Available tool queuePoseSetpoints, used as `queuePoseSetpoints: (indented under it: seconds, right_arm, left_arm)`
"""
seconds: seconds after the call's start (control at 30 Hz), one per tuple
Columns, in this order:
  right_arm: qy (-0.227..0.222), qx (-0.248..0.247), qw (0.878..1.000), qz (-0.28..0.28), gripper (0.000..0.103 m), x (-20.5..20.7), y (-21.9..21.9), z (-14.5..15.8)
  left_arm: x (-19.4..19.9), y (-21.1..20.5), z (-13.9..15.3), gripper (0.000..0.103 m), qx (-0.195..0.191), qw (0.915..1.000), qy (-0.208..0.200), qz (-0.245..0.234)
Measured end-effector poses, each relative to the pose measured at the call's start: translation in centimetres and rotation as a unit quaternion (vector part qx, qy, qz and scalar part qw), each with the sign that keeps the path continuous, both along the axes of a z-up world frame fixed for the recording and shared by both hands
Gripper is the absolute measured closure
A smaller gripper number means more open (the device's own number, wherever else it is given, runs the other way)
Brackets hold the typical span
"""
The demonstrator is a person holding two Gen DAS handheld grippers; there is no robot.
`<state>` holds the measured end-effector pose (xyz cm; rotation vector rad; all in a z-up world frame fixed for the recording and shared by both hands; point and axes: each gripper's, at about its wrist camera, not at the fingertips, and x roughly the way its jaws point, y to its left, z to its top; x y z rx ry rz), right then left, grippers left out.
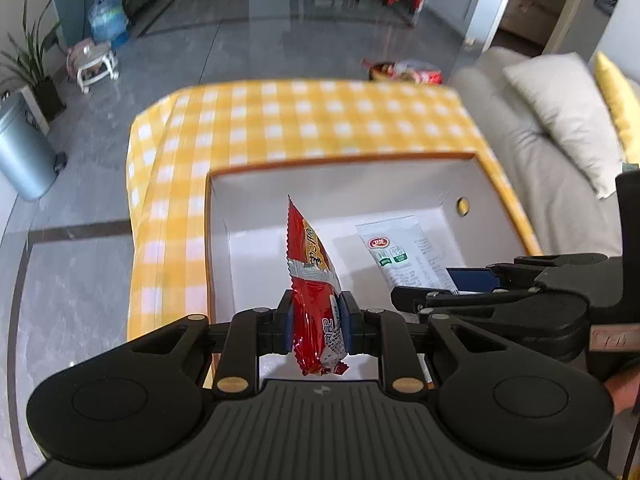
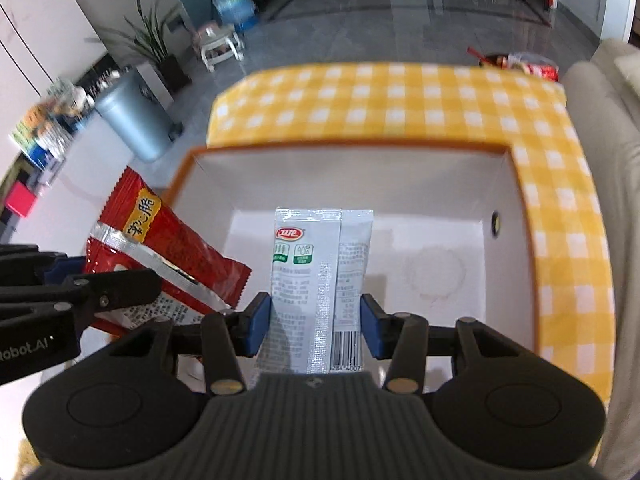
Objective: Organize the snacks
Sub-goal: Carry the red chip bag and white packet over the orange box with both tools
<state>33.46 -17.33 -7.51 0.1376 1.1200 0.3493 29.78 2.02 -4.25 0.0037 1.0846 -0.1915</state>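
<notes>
My left gripper [image 1: 316, 326] is shut on a red snack packet [image 1: 312, 272], held edge-on above the white box [image 1: 224, 216] with the orange rim. The same red snack packet [image 2: 168, 248] shows at the left of the right wrist view, with the left gripper's black fingers [image 2: 108, 288] on it. My right gripper [image 2: 316, 324] is shut on a pale grey snack packet [image 2: 316, 260] with a red logo and green badges, also over the box [image 2: 512, 248]. In the left wrist view the grey snack packet [image 1: 404, 252] and the right gripper [image 1: 472, 296] appear at the right.
The box sits on a table with a yellow-and-white checked cloth [image 1: 320, 120]. More snack packets [image 1: 404, 71] lie past the table's far edge. A grey sofa with cushions [image 1: 552, 120] is on the right. On the floor to the left stand a grey bin [image 1: 20, 148], a stool and a water bottle.
</notes>
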Motion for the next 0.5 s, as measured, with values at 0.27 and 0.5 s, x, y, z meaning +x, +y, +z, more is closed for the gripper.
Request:
queuePoseSetpoints:
  seconds: [0.27, 0.5]
  right_arm:
    - [0.056, -0.021, 0.998, 0.013, 0.057, 1.2, 1.7, -4.8]
    - [0.084, -0.026, 0.996, 0.023, 0.057, 1.8, 2.5, -6.2]
  left_arm:
    - [0.9, 0.5, -3.1, 0.079, -0.022, 0.9973, 0.056, 0.043]
    - [1.4, 0.5, -4.7, 0.079, -0.012, 0.9938, 0.096, 0.055]
